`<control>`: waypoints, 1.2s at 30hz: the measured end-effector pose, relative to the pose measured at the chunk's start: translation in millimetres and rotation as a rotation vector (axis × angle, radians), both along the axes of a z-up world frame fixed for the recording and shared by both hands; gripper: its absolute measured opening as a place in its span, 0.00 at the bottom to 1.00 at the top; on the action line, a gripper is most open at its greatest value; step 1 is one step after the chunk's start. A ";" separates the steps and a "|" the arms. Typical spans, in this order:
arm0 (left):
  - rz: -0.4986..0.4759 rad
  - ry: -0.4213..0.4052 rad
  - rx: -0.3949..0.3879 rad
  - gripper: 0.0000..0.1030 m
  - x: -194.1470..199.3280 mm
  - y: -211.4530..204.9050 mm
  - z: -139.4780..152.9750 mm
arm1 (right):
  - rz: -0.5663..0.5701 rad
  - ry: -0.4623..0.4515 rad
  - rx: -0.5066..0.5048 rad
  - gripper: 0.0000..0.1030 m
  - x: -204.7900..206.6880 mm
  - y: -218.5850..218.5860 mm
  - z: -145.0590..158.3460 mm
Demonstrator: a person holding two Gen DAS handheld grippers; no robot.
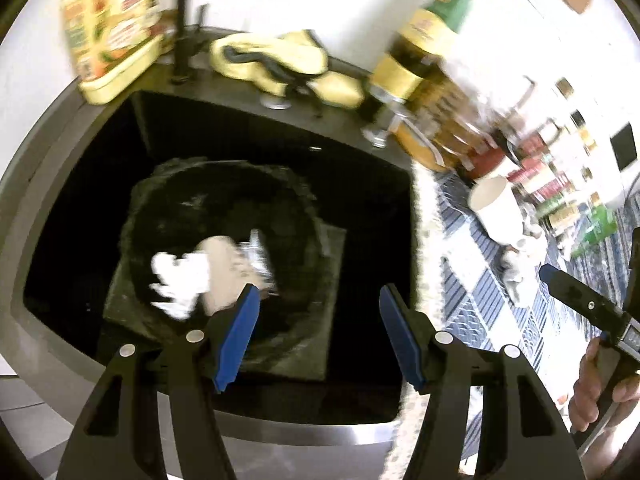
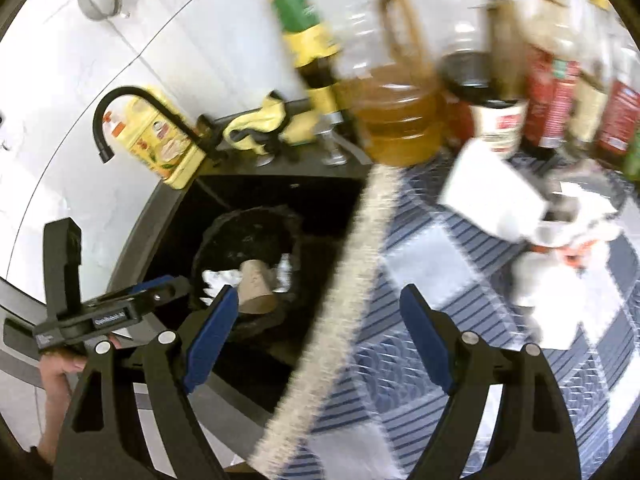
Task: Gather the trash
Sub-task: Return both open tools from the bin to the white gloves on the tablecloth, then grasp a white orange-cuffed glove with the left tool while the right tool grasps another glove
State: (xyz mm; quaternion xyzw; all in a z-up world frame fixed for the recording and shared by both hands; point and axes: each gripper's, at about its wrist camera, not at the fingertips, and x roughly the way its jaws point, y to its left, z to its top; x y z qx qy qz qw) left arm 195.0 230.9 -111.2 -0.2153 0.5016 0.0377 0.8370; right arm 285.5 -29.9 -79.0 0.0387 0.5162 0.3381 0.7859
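A black trash bag (image 1: 224, 200) sits in the dark sink (image 1: 80, 184). Inside lie white crumpled paper (image 1: 180, 280), a brown paper cup (image 1: 222, 268) and some foil (image 1: 256, 256). My left gripper (image 1: 318, 336) is open and empty above the bag's near rim. My right gripper (image 2: 320, 336) is open and empty, above the edge between the sink and the counter. The bag (image 2: 248, 232) and the brown cup (image 2: 256, 288) show in the right wrist view. A white paper cup (image 2: 492, 192) and crumpled white trash (image 2: 568, 240) lie on the blue-white cloth (image 2: 420, 264).
A yellow oil canister (image 1: 112, 28), a yellow cloth (image 1: 280, 64), a green-labelled bottle (image 1: 428, 36) and an oil jug (image 2: 396, 120) stand behind the sink. Several bottles (image 2: 560, 92) line the back right. A black tap (image 2: 132, 108) arches over the sink.
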 end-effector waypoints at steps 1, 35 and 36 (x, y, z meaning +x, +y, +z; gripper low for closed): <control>-0.009 0.000 0.002 0.59 3.9 -9.9 1.3 | -0.007 -0.003 -0.004 0.80 2.3 -15.0 -0.5; -0.259 0.122 0.166 0.74 157.4 -323.8 -42.5 | -0.259 -0.069 0.066 0.80 46.0 -347.7 -19.4; -0.258 0.114 0.179 0.74 160.3 -325.8 -44.2 | -0.258 -0.068 0.066 0.80 46.4 -349.1 -20.4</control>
